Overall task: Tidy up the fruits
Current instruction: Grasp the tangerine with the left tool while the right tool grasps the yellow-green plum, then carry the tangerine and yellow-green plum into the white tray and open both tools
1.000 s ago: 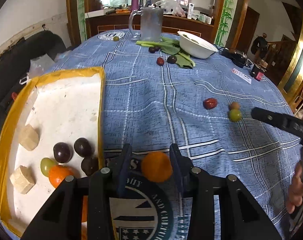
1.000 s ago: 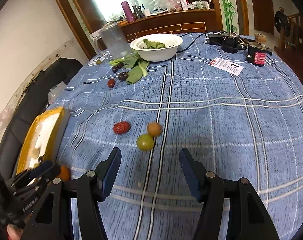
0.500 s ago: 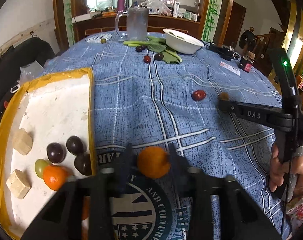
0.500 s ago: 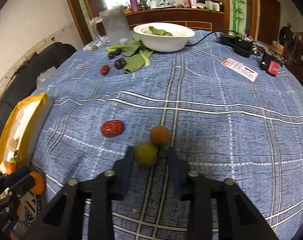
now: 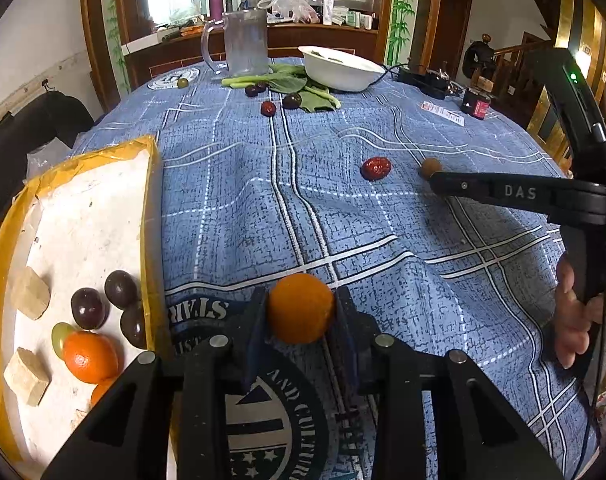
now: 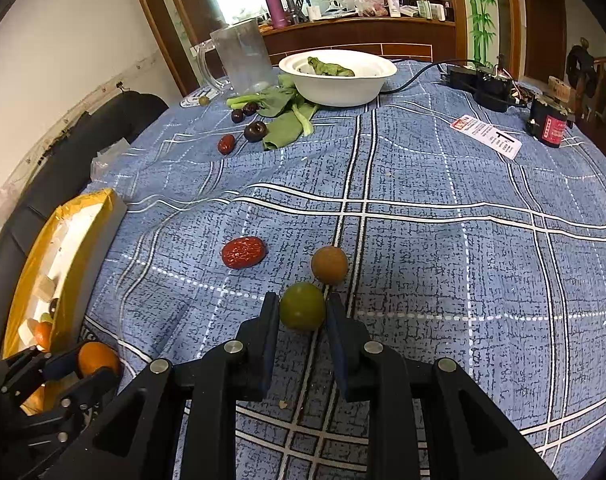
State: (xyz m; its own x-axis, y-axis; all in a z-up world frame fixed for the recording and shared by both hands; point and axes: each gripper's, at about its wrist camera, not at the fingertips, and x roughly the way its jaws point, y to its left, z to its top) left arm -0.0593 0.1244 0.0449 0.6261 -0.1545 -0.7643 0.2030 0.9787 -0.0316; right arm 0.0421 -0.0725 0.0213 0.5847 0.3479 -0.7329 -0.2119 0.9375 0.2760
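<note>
Closing in over the last second, both tools ended up clamped: left gripper (image 5: pixel 301 314) on the orange (image 5: pixel 301 308) beside the yellow tray (image 5: pixel 151 216), right gripper (image 6: pixel 301 314) on the green fruit (image 6: pixel 301 306) (mid-table), so both looked tray-bound next.

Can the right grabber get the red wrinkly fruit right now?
Probably not yet. The right gripper is already shut on the green fruit, so it has no free grip. The red fruit itself lies in the open on the tablecloth, just ahead and to the left, with nothing covering it.
</note>
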